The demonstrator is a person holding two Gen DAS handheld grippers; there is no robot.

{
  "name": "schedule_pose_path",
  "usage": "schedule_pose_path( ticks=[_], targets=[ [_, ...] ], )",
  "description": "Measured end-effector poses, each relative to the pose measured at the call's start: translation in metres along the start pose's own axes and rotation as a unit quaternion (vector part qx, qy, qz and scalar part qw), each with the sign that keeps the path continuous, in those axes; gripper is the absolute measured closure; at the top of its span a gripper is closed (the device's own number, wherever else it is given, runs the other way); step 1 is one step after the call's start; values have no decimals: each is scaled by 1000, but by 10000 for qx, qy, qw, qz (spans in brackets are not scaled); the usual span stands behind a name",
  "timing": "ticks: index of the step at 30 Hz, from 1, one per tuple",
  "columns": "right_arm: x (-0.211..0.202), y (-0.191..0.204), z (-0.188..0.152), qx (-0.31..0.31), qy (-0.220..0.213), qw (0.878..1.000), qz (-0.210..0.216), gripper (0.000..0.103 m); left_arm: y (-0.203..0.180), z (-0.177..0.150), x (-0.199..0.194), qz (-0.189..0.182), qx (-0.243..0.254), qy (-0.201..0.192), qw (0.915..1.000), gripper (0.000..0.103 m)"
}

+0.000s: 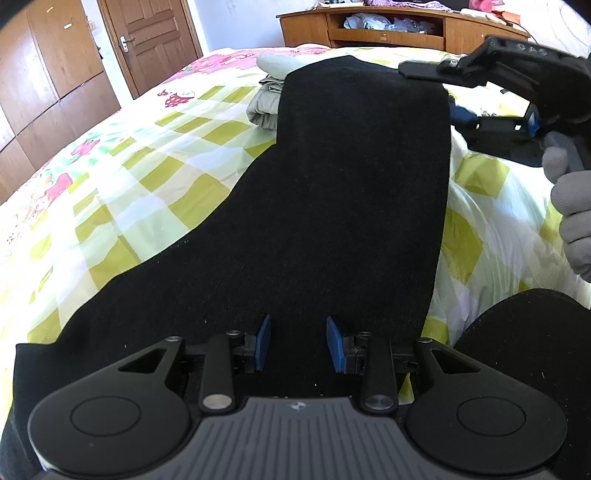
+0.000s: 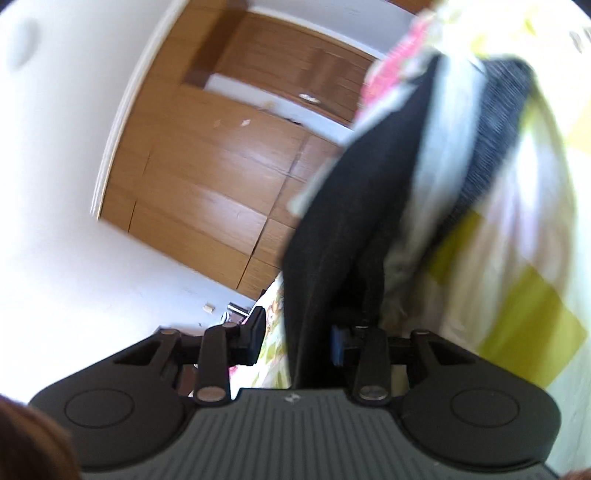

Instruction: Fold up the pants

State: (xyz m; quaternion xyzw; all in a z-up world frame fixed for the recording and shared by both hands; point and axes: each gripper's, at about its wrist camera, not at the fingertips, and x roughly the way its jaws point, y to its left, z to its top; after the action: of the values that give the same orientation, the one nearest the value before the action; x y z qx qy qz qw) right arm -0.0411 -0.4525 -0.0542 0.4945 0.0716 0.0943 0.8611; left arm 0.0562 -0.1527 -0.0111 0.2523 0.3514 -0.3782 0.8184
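Black pants (image 1: 351, 192): matte, faintly fuzzy fabric, lying as a long flat panel along the bed's checked quilt (image 1: 155, 166) of yellow-green, white and pink squares. Left gripper (image 1: 298, 343) low over the near end, blue pads spread apart, nothing pinched. Right gripper (image 2: 298, 341) jaws parted, pants edge between them, view blurred. Grey folded clothes (image 1: 266, 107) beside the far end. Wooden doors (image 1: 147, 40), wooden headboard shelf (image 1: 388, 29) beyond.

Black left tool (image 1: 298, 345) with 2 blue pads, ribbed grey housing; grey-gloved hand (image 1: 570, 206)
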Motion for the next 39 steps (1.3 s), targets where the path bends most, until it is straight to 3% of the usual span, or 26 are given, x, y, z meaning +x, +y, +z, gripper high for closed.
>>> schedule_pose_path(
  ticks=[1,4,7,11,12,13,15,17,19,20,22,23,27,30,32,34,35,37,39],
  targets=[
    [1,-1,0,-109,5,9999,-120,67,0,0,-1,0,19,-3,10000,56],
    [16,-19,4,-157,-9,9944,-1050,67,-1,-2,-2,5,31,-35,10000,56],
    [8,-13,16,137,-77,9985,-521,67,-2,-4,-5,3,14,-76,10000,56],
    [-29,16,16,-313,-464,9984,-86,67,2,-8,-7,-74,-104,-167,9998,56],
    [-27,17,17,-621,-556,9961,-292,67,3,-10,-6,-96,-144,-183,9997,56],
    [-17,16,19,-900,-484,9918,-773,66,3,-11,-6,-99,-152,-196,9996,56],
    [13,5,22,-771,-21,9860,-1476,65,3,-12,-8,-101,-147,-251,9995,56],
    [12,-6,25,-441,114,9873,-1520,65,4,-13,-11,-147,-159,-291,9993,56],
    [-8,2,23,-345,-39,9888,-1451,65,4,-16,-14,-144,-110,-322,9993,56],
    [-25,11,21,-479,-222,9903,-1284,65,4,-18,-14,-167,-127,-343,9992,56],
    [-47,24,20,-1138,-526,9802,-1533,57,6,-20,-14,-229,-183,-370,9989,56],
    [-49,22,22,-1340,-514,9751,-1689,46,5,-16,-10,-241,-198,-374,9988,56],
    [-28,-4,38,-1052,70,9680,-2279,45,6,-11,-9,-225,-231,-356,9988,56],
    [-20,-14,37,-881,136,9740,-2083,45,2,-7,-7,-197,-185,-283,9992,56],
    [-7,-29,46,-496,222,9851,-1629,46,0,-4,-5,-145,-123,-227,9996,56],
    [-1,-43,53,-17,366,9922,-1191,69,-2,-1,-7,-108,-75,-173,9998,56],
    [-1,-45,54,149,402,9921,-1180,89,-5,1,-7,-92,-18,-171,9998,56],
    [-22,-44,57,754,259,9942,-724,94,-9,5,-11,-64,49,-220,9997,56],
    [-39,-24,59,676,28,9965,-501,95,-12,6,-14,-96,17,-323,9994,55]
  ],
)
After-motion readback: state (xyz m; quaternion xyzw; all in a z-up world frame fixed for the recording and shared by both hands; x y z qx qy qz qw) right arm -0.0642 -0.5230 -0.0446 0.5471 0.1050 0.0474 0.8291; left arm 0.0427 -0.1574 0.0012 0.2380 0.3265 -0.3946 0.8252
